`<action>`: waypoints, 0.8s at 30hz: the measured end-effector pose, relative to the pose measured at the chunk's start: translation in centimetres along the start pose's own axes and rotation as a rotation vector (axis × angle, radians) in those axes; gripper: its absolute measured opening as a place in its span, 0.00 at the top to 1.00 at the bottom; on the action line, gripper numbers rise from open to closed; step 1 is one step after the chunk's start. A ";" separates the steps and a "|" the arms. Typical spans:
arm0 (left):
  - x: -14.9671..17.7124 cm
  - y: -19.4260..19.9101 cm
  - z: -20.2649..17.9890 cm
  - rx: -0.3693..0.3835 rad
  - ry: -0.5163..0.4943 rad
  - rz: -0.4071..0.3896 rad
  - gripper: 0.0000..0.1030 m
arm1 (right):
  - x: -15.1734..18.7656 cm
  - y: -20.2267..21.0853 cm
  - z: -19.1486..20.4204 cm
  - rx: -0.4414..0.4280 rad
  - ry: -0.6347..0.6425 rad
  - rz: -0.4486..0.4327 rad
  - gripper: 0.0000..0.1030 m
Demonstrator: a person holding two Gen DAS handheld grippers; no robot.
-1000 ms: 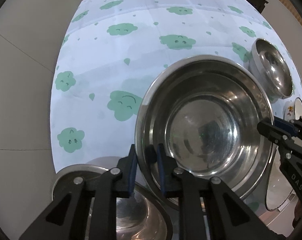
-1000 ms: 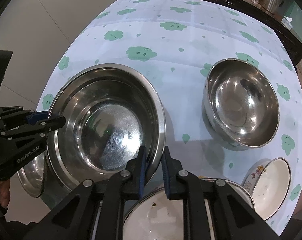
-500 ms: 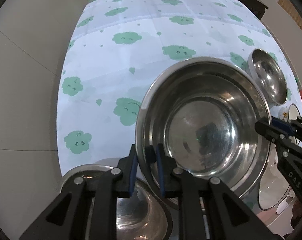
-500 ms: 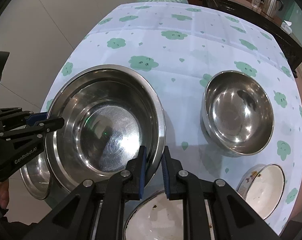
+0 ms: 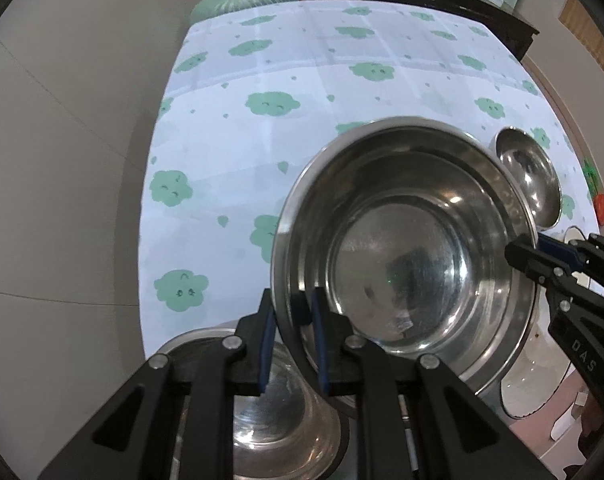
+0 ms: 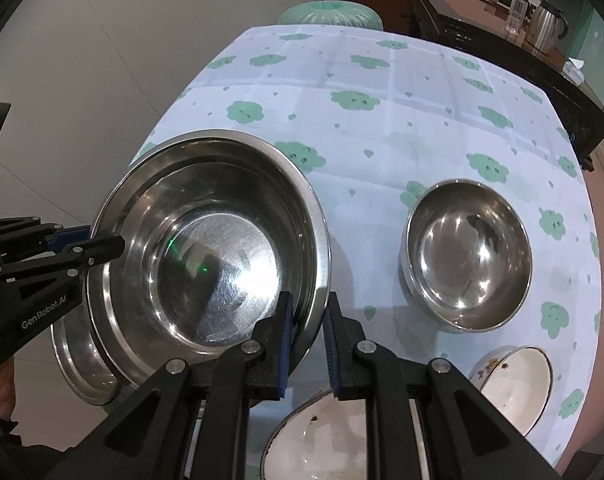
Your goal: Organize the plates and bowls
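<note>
You've got both grippers, left (image 5: pixel 290 334) and right (image 6: pixel 306 340), clamped on the big steel bowl's (image 6: pixel 206 248) rim, airborne; nothing visibly stacked, other bowls (image 6: pixel 467 258) scattered on desk (image 6: pixel 381 120).

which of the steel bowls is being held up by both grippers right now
The biggest bowl: the left gripper and right gripper clamp opposite sides of its rim. The other steel bowls sit ungripped.

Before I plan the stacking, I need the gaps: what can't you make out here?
- Left view: steel bowl near the table edge, half behind the gripper fingers.
- Right view: white plate, cut by the frame bottom and fingers.
- Both views: what lies under the lifted big bowl.
</note>
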State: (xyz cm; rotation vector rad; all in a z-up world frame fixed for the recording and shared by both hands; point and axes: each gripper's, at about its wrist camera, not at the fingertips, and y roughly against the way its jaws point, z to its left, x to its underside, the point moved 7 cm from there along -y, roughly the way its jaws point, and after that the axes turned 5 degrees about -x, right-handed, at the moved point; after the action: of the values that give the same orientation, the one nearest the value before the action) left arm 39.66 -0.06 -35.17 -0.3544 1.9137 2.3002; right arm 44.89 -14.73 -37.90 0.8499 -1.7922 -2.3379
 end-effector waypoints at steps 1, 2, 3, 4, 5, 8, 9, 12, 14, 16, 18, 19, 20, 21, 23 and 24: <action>0.0 0.2 0.1 -0.001 0.003 -0.002 0.86 | -0.2 0.3 0.2 -0.002 0.005 -0.005 0.84; -0.1 0.5 0.3 -0.003 0.007 -0.004 0.86 | -0.3 0.5 0.4 -0.002 0.010 -0.009 0.84; -0.1 0.7 0.5 -0.006 0.011 -0.007 0.86 | -0.4 0.6 0.6 -0.002 0.015 -0.011 0.84; -0.1 0.9 0.7 -0.010 0.013 -0.010 0.86 | -0.5 0.8 0.8 -0.003 0.019 -0.014 0.84; 0.0 1.1 0.9 -0.011 0.015 -0.011 0.86 | -0.7 1.1 1.0 -0.005 0.024 -0.019 0.84; 0.2 1.4 1.4 -0.016 0.025 -0.012 0.86 | -0.9 1.4 1.6 -0.009 0.034 -0.025 0.84; 0.3 1.4 1.6 -0.017 0.028 -0.011 0.86 | -0.9 1.4 1.7 -0.010 0.036 -0.025 0.84; 0.7 1.6 2.0 -0.022 0.038 -0.008 0.86 | -0.9 1.4 2.3 -0.013 0.047 -0.023 0.84; 1.0 1.7 2.3 -0.025 0.047 -0.006 0.86 | -0.8 1.4 2.8 -0.016 0.055 -0.022 0.84; 1.3 1.7 2.8 -0.026 0.056 -0.005 0.86 | -0.8 1.5 3.3 -0.020 0.065 -0.021 0.84; 1.6 1.8 3.2 -0.029 0.064 -0.003 0.86 | -0.7 1.5 3.6 -0.024 0.071 -0.021 0.84; 1.7 1.9 3.4 -0.031 0.068 -0.003 0.86 | -0.8 1.5 3.8 -0.026 0.076 -0.021 0.84; 1.7 1.9 3.5 -0.033 0.071 -0.002 0.86 | -0.8 1.5 4.1 -0.027 0.081 -0.019 0.84; 1.8 1.9 3.7 -0.035 0.075 -0.001 0.86 | -0.8 1.5 4.3 -0.030 0.086 -0.019 0.84; 2.1 2.0 4.0 -0.038 0.081 0.000 0.86 | -0.8 1.5 4.7 -0.034 0.094 -0.018 0.84; 2.2 2.1 4.2 -0.040 0.086 0.000 0.86 | -0.8 1.5 5.0 -0.035 0.100 -0.017 0.84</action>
State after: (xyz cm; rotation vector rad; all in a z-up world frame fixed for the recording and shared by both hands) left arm 36.59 3.58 -33.04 -0.4644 1.9082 2.3626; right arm 42.85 -10.55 -35.44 0.9625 -1.7066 -2.2868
